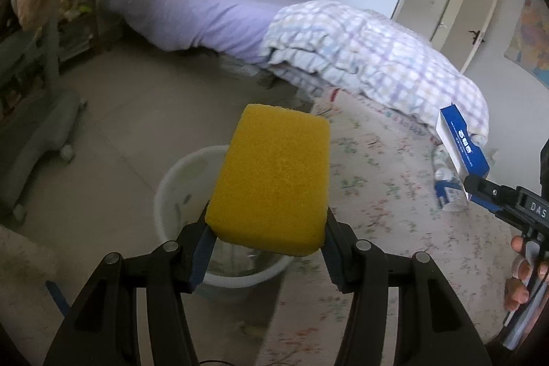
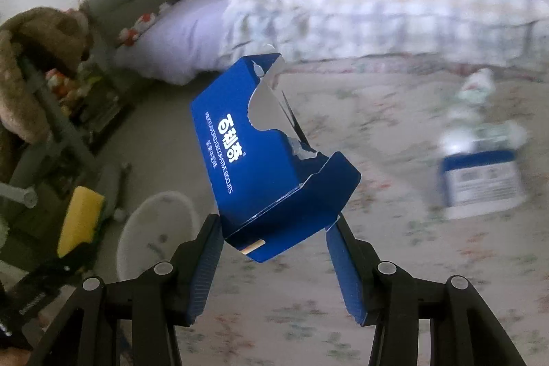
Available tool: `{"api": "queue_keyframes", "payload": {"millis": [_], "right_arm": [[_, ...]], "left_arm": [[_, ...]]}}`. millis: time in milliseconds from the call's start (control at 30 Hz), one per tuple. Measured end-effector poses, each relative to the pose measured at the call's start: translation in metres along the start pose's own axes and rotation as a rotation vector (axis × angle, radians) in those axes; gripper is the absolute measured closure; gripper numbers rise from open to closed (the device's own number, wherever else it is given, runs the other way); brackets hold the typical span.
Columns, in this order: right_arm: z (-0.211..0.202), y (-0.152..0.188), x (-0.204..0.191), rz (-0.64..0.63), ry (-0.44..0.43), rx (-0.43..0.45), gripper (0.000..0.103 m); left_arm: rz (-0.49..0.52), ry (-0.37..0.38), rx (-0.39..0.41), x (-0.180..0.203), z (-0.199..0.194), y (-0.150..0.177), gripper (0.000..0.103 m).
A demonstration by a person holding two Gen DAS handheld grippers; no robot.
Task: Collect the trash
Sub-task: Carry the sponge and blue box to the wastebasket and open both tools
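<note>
Trash rides in both grippers — the left gripper (image 1: pixel 266 249) is clamped on a yellow sponge (image 1: pixel 271 180) above a white bin (image 1: pixel 164 194), the right gripper (image 2: pixel 274 228) on a torn blue box (image 2: pixel 274 156). Beyond, on the rug (image 2: pixel 377 112), lies another blurred box (image 2: pixel 480 184) — perhaps with wrappers — before the bed (image 1: pixel 192 12).

On the torn blue biscuit box (image 2: pixel 274 160) we read white lettering running along its side: large Korean-looking characters, then "MILK FLAVORED DECORATIVE BISCUITS" in small capitals, with a line of Chinese characters too small for us to make out. On the black body of the right gripper (image 1: pixel 480 186), in the left wrist view, we see "DAS" at the frame's edge.
</note>
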State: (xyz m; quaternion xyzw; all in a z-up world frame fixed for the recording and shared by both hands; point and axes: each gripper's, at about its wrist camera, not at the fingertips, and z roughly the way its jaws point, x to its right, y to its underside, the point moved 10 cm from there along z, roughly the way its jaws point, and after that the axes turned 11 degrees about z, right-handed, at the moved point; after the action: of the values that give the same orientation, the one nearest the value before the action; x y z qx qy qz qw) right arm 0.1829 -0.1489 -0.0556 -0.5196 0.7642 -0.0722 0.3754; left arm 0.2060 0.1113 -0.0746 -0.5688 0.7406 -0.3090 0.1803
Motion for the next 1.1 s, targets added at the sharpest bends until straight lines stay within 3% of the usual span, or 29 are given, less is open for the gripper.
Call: {"api": "queue_keyframes", "payload": {"millis": [200,333,467,900,1000,1067,1100], "right_arm": [[0.036,0.029,-0.033,-0.036,-0.020,-0.064,0.049],[0.057,0.047,-0.049,-0.069,-0.017,-0.097,0.049],[0.076,0.061,-0.060,-0.084,-0.019,-0.126,0.048],[0.124,0.095,-0.091,-0.154,-0.045,-0.183,0.047],[0.125,0.097,-0.100,-0.161,-0.116,-0.179,0.033],[0.127,0.097,-0.100,-0.144,-0.129,-0.196,0.017],[0.126,0.096,-0.098,-0.136,-0.124,-0.194,0.017]], "left_arm": [[-0.006,-0.025,0.000,-0.029,0.015,0.007,0.043],[-0.044,-0.052,-0.042,-0.045,0.027,0.015,0.029],[-0.078,-0.132,-0.090,-0.063,0.030,0.024,0.016],[-0.183,-0.232,-0.149,-0.109,0.018,0.044,0.010],[-0.180,-0.235,-0.156,-0.109,0.019,0.048,0.010],[-0.166,-0.235,-0.160,-0.105,0.021,0.048,0.010],[-0.157,-0.234,-0.162,-0.102,0.021,0.048,0.010]]}}
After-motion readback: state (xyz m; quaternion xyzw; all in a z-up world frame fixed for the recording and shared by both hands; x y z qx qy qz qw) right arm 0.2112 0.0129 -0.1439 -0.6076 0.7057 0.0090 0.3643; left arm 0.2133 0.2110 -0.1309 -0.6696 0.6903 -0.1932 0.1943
